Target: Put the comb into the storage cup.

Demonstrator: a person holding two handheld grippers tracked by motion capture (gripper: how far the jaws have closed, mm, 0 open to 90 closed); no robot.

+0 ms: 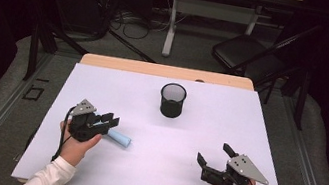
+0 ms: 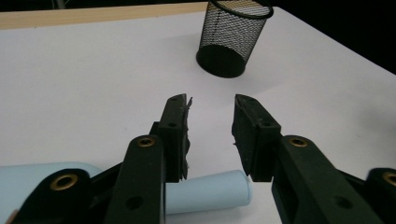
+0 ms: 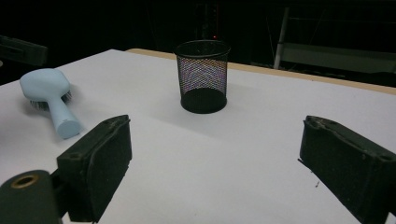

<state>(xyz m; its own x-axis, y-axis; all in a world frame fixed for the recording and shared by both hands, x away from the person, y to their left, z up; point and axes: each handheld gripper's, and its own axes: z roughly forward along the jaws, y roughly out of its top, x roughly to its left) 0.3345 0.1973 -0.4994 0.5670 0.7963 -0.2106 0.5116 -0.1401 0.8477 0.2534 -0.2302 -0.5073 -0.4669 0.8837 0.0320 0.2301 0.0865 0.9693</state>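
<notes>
A light blue hairbrush (image 1: 120,139) lies on the white table (image 1: 149,171) at the left, its handle pointing right. My left gripper (image 1: 115,122) hovers over the brush, hiding its head in the high view. In the left gripper view the jaws (image 2: 212,105) stand apart with the handle (image 2: 210,191) lying crosswise under them, no pad pressing on it. The right gripper view shows the whole brush (image 3: 46,88), bristles down. A black mesh cup (image 1: 172,100) (image 2: 233,37) (image 3: 203,77) stands upright at mid-back. My right gripper (image 1: 213,152) (image 3: 215,135) rests wide open at the front right, holding nothing.
A wooden strip (image 1: 166,70) edges the table's far side. On the floor beyond it are a second desk's white leg (image 1: 171,23), loose cables (image 1: 129,20) and a dark chair (image 1: 245,53). Dark stands flank the table on both sides.
</notes>
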